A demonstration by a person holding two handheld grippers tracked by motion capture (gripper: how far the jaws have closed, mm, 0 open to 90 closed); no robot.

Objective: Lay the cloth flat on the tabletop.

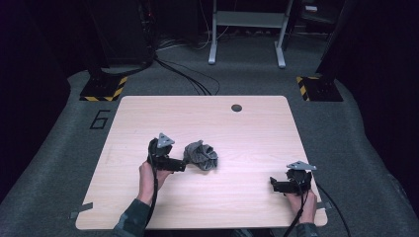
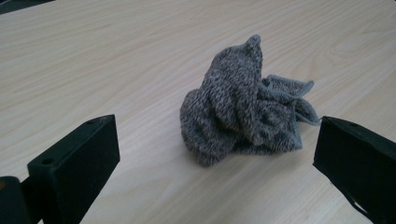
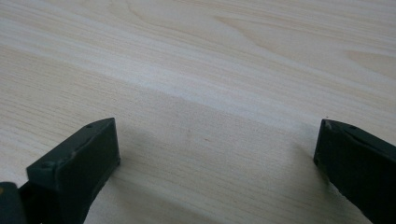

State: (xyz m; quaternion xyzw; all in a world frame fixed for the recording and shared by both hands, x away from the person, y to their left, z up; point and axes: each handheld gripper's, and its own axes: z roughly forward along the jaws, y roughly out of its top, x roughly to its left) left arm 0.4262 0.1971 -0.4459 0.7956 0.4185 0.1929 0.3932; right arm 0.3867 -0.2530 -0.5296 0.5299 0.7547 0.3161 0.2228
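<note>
Grey cloth (image 2: pixel 243 105) before wide-open left claw (image 2: pixel 217 154)

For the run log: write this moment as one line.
left gripper: open, facing crumpled grey cloth, not touching | right gripper: open over bare table | cloth: bunched

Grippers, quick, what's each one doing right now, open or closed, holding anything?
Left gripper: open, holding nothing, jaws facing the grey towel.
Right gripper: open, holding nothing, over bare table.

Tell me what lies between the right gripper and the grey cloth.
Bare wood: in the high view, the table between the right gripper and the crumpled grey cloth holds nothing.
</note>
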